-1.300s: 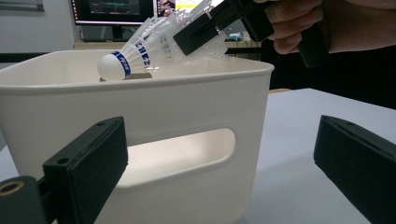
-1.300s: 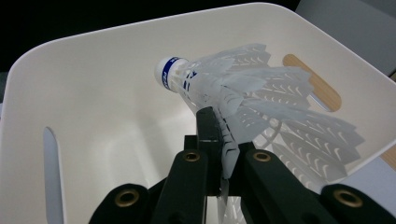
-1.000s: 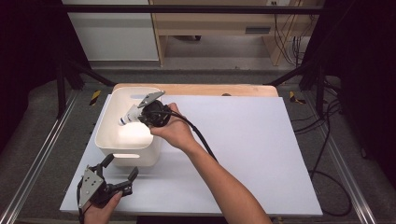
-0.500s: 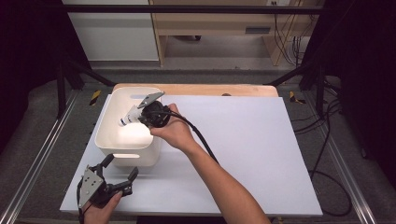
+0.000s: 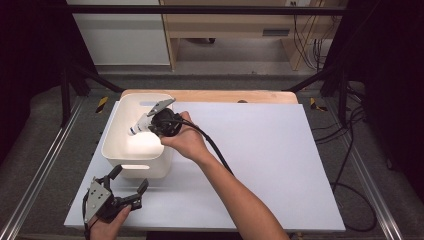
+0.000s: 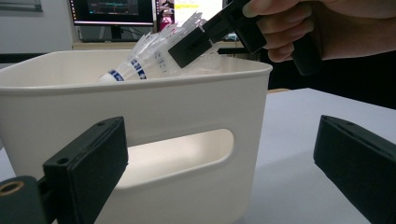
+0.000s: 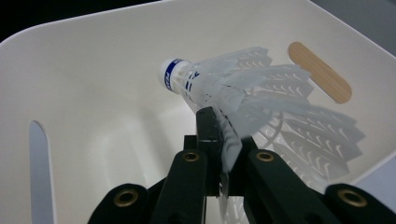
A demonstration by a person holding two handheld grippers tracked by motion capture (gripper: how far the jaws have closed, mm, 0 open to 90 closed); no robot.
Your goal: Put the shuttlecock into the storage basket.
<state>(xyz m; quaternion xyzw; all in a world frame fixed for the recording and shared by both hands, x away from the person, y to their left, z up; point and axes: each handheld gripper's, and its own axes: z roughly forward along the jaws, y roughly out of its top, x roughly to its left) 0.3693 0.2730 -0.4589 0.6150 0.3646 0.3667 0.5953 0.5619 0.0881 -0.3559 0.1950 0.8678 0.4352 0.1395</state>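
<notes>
while the right gripper (image 5: 150, 121) hangs over the white bin (image 5: 114, 145), its jaws are clamped on the feather skirt of a shuttlecock (image 7: 224, 93) (cork end tilted down into the bin). near the table's front edge, the left gripper (image 5: 129, 186) rests with jaws spread wide, holding nothing.

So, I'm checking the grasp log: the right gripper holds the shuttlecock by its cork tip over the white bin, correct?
Not by the cork. The right gripper pinches the shuttlecock by its feather skirt; the cork tip juts free, as the right gripper view shows. It is over the white bin.
</notes>
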